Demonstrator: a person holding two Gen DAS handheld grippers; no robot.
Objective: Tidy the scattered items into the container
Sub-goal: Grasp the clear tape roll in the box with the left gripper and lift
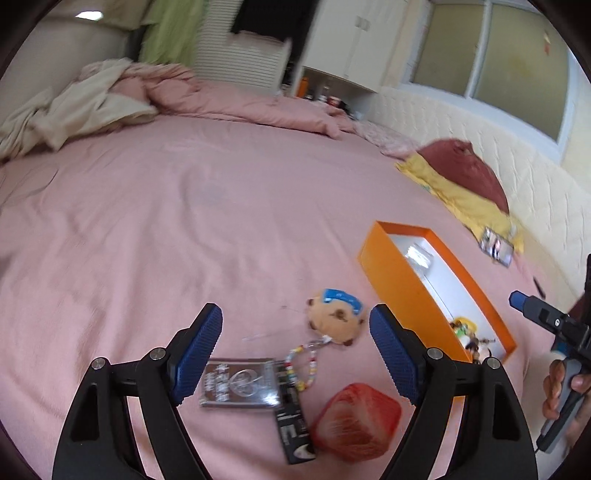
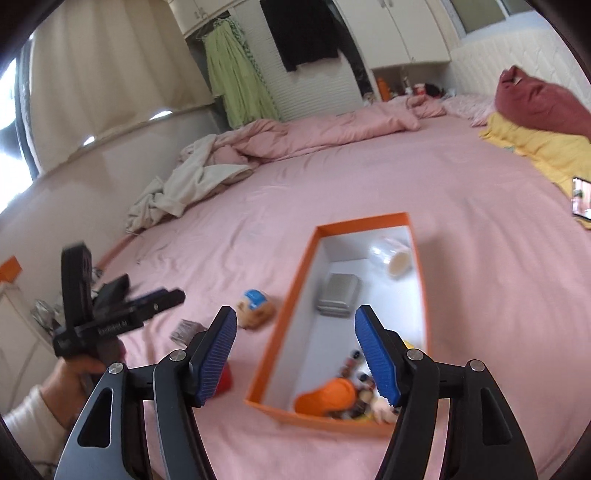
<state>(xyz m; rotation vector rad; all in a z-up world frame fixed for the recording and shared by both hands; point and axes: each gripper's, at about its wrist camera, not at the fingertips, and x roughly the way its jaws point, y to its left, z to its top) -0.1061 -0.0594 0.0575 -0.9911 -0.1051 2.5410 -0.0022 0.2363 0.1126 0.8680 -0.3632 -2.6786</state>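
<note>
- Bed sheet (image 1: 184,229): pink cloth, matt, lightly creased.
- Box (image 2: 288,295): orange card outside, smooth white lining.
- Plush toy (image 1: 334,319): soft fuzzy fabric.
- Card sleeve (image 1: 240,384): clear glossy plastic.
- Left claw (image 1: 295,354) pads: blue, ribbed; arms matt black.

A lived-in bedroom of a home is shown: most of both views is taken up by a wide bed covered with a pink cotton sheet (image 1: 184,221), on which a rumpled pink duvet (image 2: 332,129) and a crumpled cream blanket (image 2: 184,188) are heaped at the far side. White cupboard doors (image 2: 406,29), a hanging black garment (image 2: 299,33) and a light green hanging cloth (image 2: 236,81) are seen against the far wall. A dark red pillow (image 1: 465,170) on a yellow cloth (image 1: 454,195) is laid by a quilted cream wall panel (image 1: 498,147) on the right.
</note>
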